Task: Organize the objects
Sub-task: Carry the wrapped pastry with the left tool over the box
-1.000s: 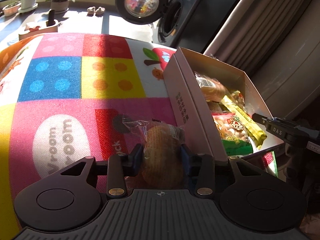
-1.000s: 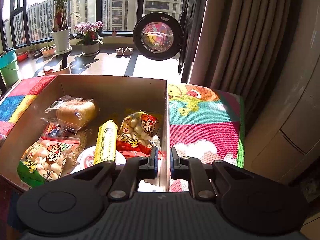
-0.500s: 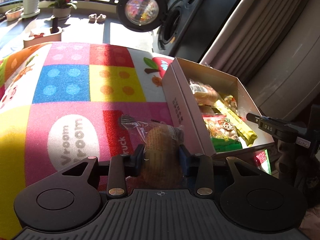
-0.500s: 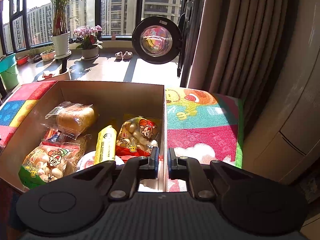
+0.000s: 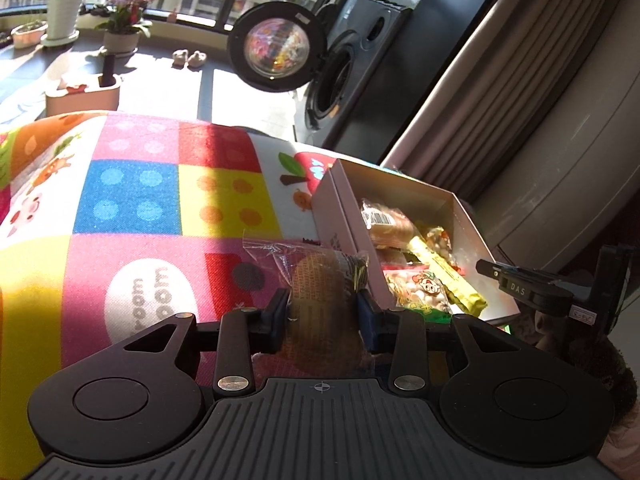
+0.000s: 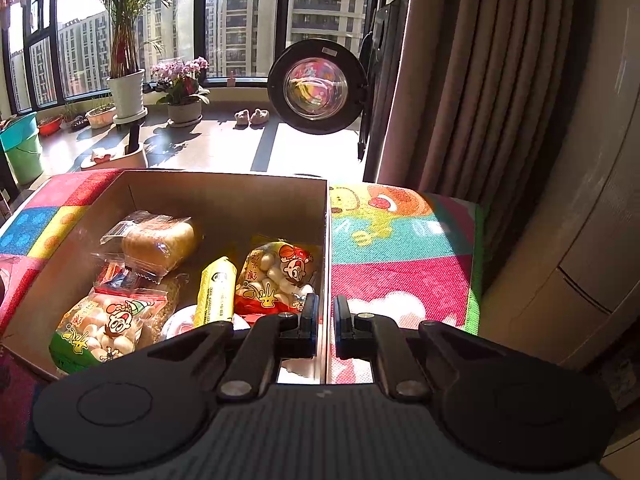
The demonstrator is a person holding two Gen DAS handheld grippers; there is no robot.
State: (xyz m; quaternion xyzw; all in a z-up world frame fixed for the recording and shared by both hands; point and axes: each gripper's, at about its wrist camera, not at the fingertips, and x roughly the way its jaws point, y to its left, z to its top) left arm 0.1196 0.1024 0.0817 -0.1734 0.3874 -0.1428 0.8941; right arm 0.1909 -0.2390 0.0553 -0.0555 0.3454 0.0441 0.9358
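I held the left gripper (image 5: 322,316) clamped on a bread roll in crinkled clear wrap (image 5: 316,300), raised above the colourful play mat (image 5: 160,208), just left of the cardboard box (image 5: 338,216). The near box wall stood between roll and contents. My right gripper (image 6: 326,316) pinched the box's thin right wall (image 6: 325,240). Inside lay another wrapped bun (image 6: 158,242), a yellow tube-shaped packet (image 6: 216,296) and glossy candy bags (image 6: 280,276).

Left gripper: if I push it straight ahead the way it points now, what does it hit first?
Probably the near side wall of the cardboard box. The left gripper is clamped on a wrapped bun that sticks out ahead, so the bun's wrapper would touch first. Depth is hard to judge in this fisheye view.
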